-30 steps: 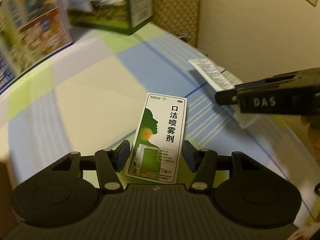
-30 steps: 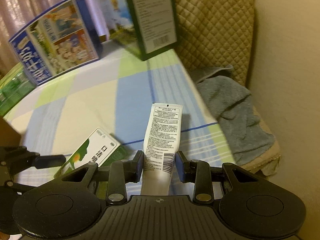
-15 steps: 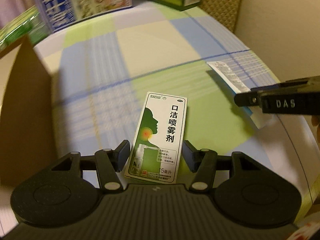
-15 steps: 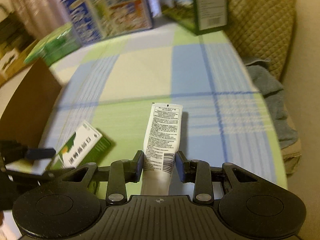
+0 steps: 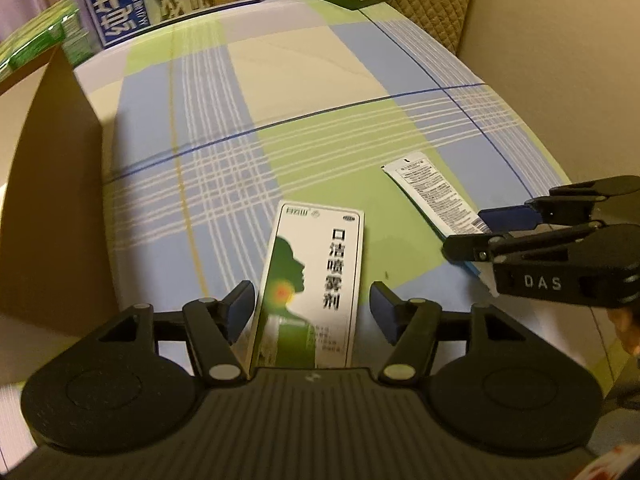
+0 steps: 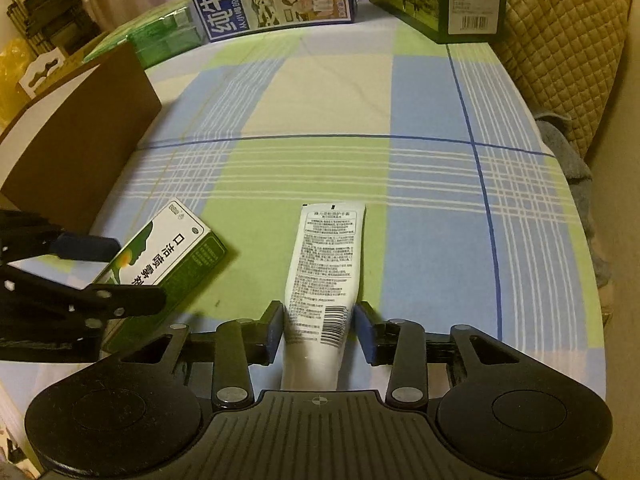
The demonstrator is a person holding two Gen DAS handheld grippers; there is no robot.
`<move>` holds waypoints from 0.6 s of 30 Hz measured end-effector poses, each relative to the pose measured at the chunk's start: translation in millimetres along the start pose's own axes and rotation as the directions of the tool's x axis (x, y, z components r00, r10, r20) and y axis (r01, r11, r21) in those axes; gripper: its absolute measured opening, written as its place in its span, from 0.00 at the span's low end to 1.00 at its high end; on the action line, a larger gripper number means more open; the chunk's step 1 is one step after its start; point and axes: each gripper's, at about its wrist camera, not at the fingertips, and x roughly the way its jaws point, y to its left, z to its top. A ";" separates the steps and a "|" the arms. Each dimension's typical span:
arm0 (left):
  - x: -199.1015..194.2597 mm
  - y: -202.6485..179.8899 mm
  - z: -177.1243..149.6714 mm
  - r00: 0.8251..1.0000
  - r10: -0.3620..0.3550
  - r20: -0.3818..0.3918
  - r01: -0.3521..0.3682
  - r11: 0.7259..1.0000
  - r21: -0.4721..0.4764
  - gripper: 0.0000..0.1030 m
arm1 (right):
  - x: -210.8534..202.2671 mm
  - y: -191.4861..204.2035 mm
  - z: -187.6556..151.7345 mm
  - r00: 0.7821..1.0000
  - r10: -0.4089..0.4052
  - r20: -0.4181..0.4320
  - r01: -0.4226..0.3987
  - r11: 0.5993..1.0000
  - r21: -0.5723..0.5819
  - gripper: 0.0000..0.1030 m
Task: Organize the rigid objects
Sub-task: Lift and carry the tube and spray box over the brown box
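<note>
Spray box (image 5: 314,284) between opening left gripper (image 5: 312,310) pads, untouched; tube (image 6: 324,276) beside box, right gripper (image 6: 319,330) opening, pads off it.

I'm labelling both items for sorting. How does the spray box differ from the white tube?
The spray box is a flat-faced carton, white and green with a head silhouette; the white tube is a soft tube with a crimped end, small print and a barcode. The box sits between the left gripper's opening jaws, the tube between the right gripper's. Both lie on the checked cloth, close together.
</note>
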 end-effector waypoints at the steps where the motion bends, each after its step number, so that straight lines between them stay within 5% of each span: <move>1: 2.7 -1.1 2.3 1.000 0.003 -0.001 -0.003 1.000 0.010 0.58 | 1.4 0.1 2.1 1.000 -0.006 0.002 0.006 1.000 -0.001 0.37; 7: 12.5 -3.1 3.2 0.999 0.030 -0.016 -0.029 0.999 0.034 0.52 | 3.8 2.4 5.1 0.999 -0.034 0.010 0.034 0.999 0.033 0.38; 18: 5.9 7.0 -9.5 0.995 0.103 -0.010 -0.104 0.988 -0.114 0.51 | 12.0 22.3 1.8 0.991 -0.134 0.023 0.136 0.989 -0.065 0.37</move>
